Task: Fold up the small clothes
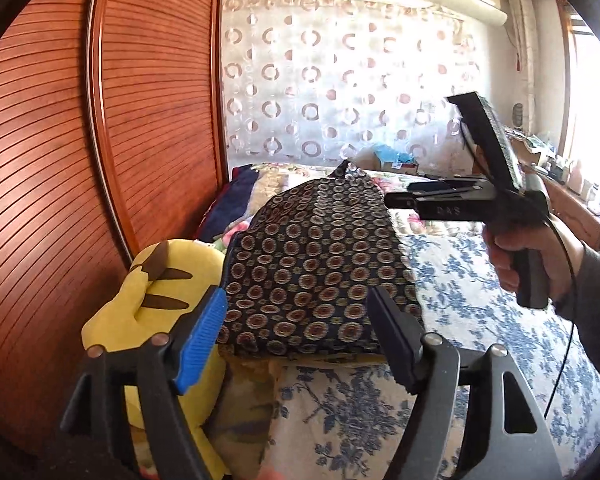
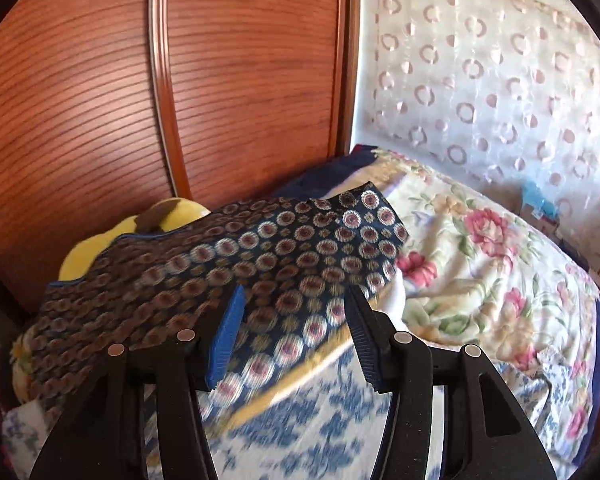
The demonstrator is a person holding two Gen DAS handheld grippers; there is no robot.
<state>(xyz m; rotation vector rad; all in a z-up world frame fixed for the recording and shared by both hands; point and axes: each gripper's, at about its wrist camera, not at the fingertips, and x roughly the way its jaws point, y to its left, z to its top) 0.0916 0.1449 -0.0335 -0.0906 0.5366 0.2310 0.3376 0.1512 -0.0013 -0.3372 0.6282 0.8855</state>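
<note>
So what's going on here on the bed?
A person is folding a dark navy garment with round medallion print on the floral bedspread. Both handheld grippers, left and right, are open above it with nothing held. A yellow plush toy lies beside the cloth.

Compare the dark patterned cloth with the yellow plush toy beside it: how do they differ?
The cloth is dark with rows of round medallions; the plush toy is plain yellow with brown stripes. The cloth lies flat and thin; the toy is bulky. Both rest on the bed near the wooden door.
</note>
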